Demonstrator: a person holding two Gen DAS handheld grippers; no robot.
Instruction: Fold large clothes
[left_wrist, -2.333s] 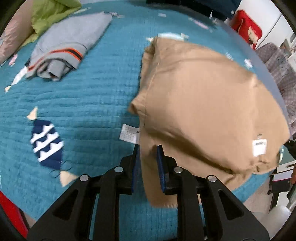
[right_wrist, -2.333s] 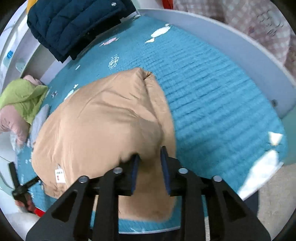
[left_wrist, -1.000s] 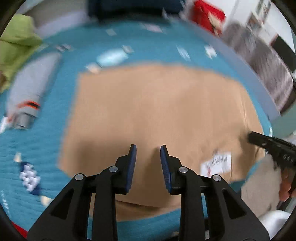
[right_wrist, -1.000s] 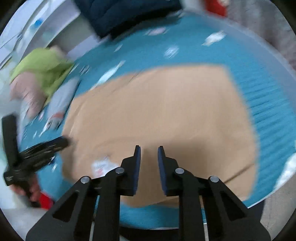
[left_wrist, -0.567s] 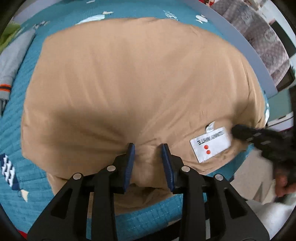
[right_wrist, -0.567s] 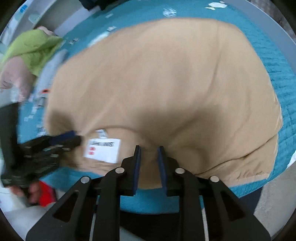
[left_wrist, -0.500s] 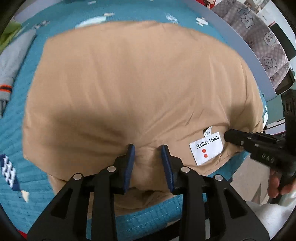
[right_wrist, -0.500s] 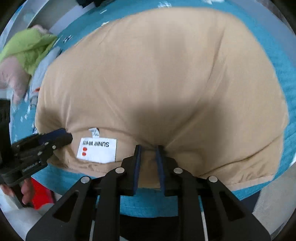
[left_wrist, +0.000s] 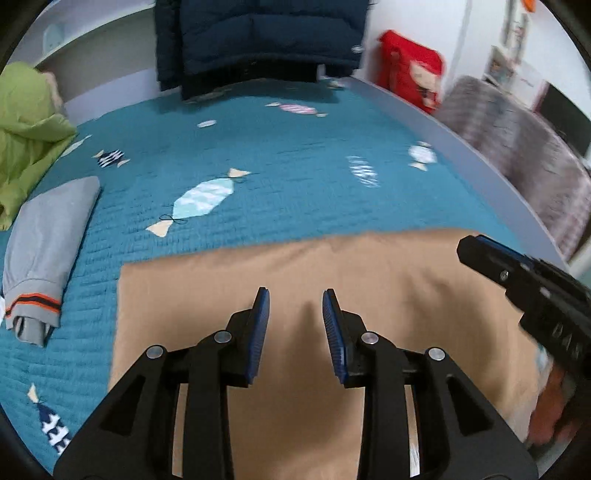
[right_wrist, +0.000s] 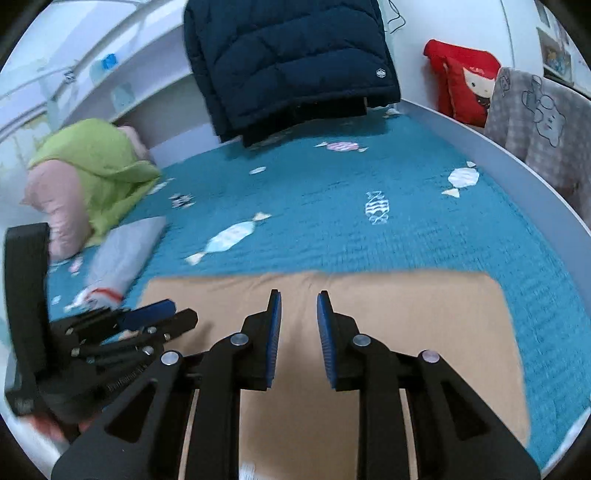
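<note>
A tan garment of smooth, matt cloth lies flat on a teal quilted bedspread whose stitched surface looks ribbed and soft. At nine o'clock in the left wrist view sits a folded grey knit top, matt with a ribbed cuff, and at twelve o'clock hangs a navy puffer jacket of faintly shiny quilted fabric. The left gripper and right gripper are matt black plastic with silvery metal pins and blue ridged pads.
</note>
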